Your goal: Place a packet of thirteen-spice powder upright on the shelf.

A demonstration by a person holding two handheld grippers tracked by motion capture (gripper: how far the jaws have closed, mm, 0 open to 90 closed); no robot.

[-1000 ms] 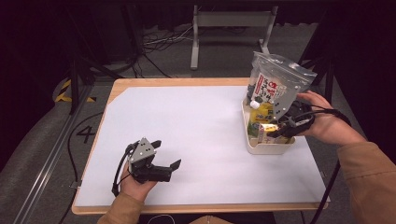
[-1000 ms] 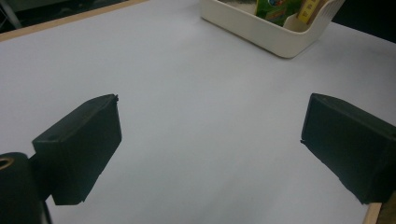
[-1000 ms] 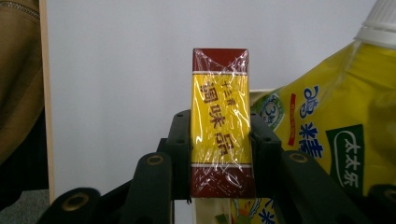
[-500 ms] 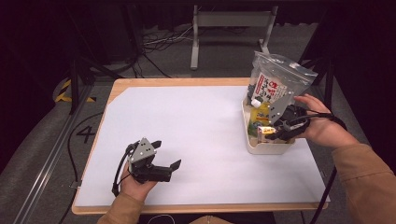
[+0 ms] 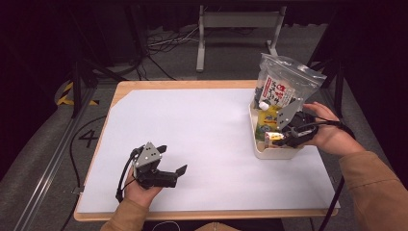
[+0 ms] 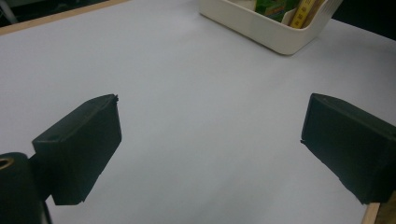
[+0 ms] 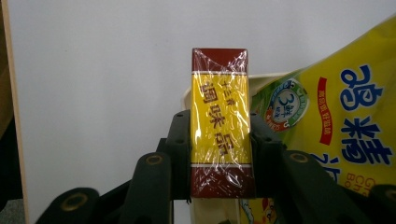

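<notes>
We see the right tongs point(image 7: 219, 140) clenched on a small yellow-and-brown box point(image 7: 219, 121), cling-wrapped, gripped across its narrow sides about midway up. In the high view the box point(image 5: 273, 138) sits at the near end of the white bin point(image 5: 276, 153), on the right side of the desk point(image 5: 192, 130), just at or over the rim; we cannot tell whether it is inside or being lifted out.

Risks from here, as we judge them:
- The wrap looks slick, so the box could slide or twist between the pads if the hand swings fast.
- The yellow pouch point(image 7: 345, 126) leans right beside the box (touching or nearly so, hard to say); dragging the box sideways could snag it or tip it.
- The tall clear bag point(image 5: 284, 86) stands at the far end of the same bin and looks top-heavy; a bump to the bin could topple it.
- The bin is light and could shift if the tongs catch its wall.

Pose: the right hand point(image 5: 329, 132) comes in from the right edge of the desk, forearm angled in from the lower right, tongs pointing left toward the bin and roughly level. The left tongs point(image 5: 161, 166) are released, jaws wide with nothing between them, just bare desk ahead in the left gripper view. The left hand point(image 5: 142, 185) rests low at the near-left part of the desk, well apart from the bin, tongs aimed right toward it.
</notes>
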